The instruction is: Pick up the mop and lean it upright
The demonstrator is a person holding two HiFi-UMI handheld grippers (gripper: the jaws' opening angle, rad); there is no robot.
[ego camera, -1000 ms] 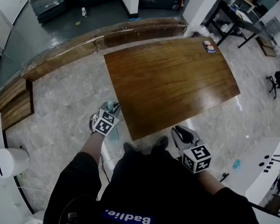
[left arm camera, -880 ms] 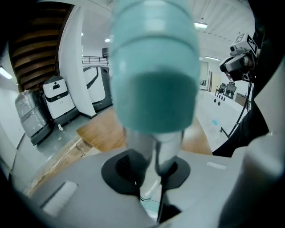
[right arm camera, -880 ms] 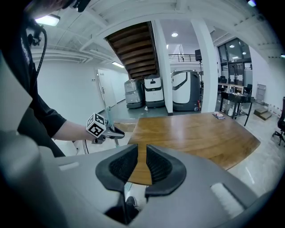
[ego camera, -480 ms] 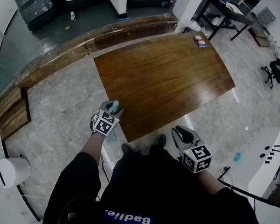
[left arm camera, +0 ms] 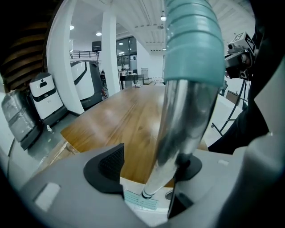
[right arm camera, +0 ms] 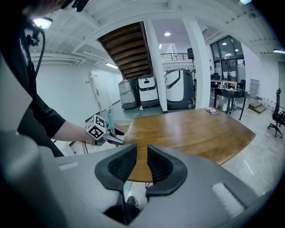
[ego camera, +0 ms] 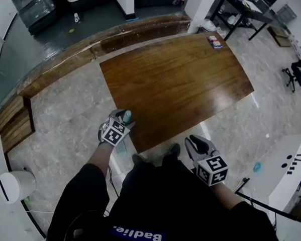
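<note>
Mop handle (left arm camera: 187, 111) upright at seven o'clock corner of the table (ego camera: 179, 85), our left gripper (left arm camera: 147, 164) just opening, loose around it, right gripper (right arm camera: 141, 164) clenched empty, head view shows us only its teal grip (ego camera: 126, 115).

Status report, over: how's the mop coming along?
Left gripper jaws just been opening, mop handle between them, unclamped. Right gripper shut, empty. It stands upright beside table edge; nothing blocking.

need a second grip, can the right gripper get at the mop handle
Probably yes: nothing stands between the right gripper and the mop handle, though its jaws are together and must open first. The left gripper has just been opening its jaws around the handle.
</note>
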